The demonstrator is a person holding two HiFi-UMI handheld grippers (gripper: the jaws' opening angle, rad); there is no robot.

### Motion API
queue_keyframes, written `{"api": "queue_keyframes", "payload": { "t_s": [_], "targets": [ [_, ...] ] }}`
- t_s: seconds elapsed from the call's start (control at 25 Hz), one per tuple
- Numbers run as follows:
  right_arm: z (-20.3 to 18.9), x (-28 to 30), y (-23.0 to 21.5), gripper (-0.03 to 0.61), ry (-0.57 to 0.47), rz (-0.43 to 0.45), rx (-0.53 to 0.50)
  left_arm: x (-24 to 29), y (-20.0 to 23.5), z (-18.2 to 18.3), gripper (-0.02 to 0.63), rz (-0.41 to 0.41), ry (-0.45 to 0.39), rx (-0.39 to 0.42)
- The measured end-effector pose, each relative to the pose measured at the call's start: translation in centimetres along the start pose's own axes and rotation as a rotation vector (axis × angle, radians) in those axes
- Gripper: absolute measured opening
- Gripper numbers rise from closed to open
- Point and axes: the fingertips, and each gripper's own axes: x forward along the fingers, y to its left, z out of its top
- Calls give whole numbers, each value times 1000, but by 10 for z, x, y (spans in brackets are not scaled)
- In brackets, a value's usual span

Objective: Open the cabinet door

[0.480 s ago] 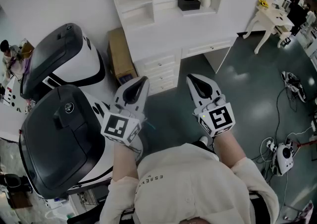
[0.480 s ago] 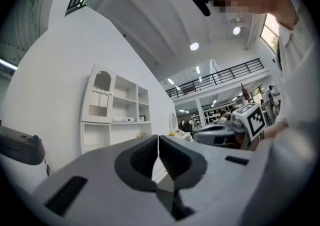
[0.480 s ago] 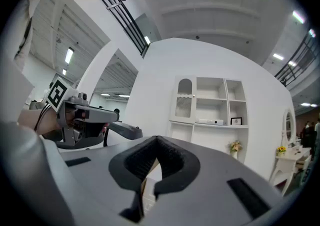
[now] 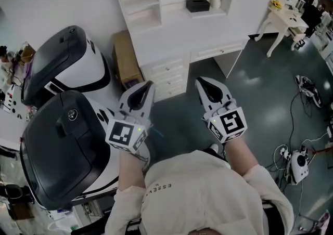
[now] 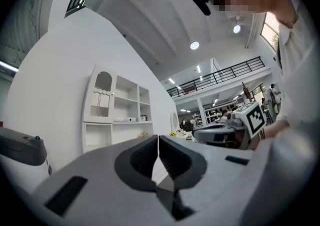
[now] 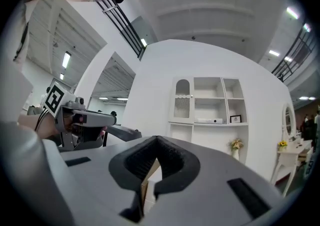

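Cabinet door [image 6: 182,102], arched, upright and closed, sits at the cabinet's [image 4: 177,36] upper left, well ahead of both claws. Left claw [image 4: 149,84] and right claw [image 4: 200,81] point level, jaws together, empty; neither looks nearer. Bare floor [image 4: 250,99] lies between; a box [image 4: 124,57] flanks the cabinet's left edge.

Small letters "ESSE" on the pale shirt [image 4: 157,187]; rest too small to read. Black-and-white square markers, no words, on left cube [image 4: 125,133] and right cube [image 4: 229,123].
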Motion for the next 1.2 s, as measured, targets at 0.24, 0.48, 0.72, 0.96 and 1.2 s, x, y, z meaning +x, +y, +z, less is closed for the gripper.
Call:
{"api": "queue_keyframes", "payload": {
  "t_s": [0.24, 0.48, 0.72, 0.96, 1.2],
  "targets": [
    [-12, 5, -9, 11, 11, -26, 64, 10, 11, -7, 43, 16, 5, -33],
    [-14, 16, -27, 11, 15, -50, 89, 32, 24, 0, 235, 3, 30, 69],
    [-24, 35, -45, 11, 38, -21, 84, 53, 36, -13, 233, 30, 30, 25],
    [-51, 83, -81, 11, 57, 76, 97, 96, 56, -28, 232, 121, 55, 67],
    [-67, 141, -151, 11, 44, 186, 81, 172, 80, -40, 232, 222, 74, 49]
  ]
}}
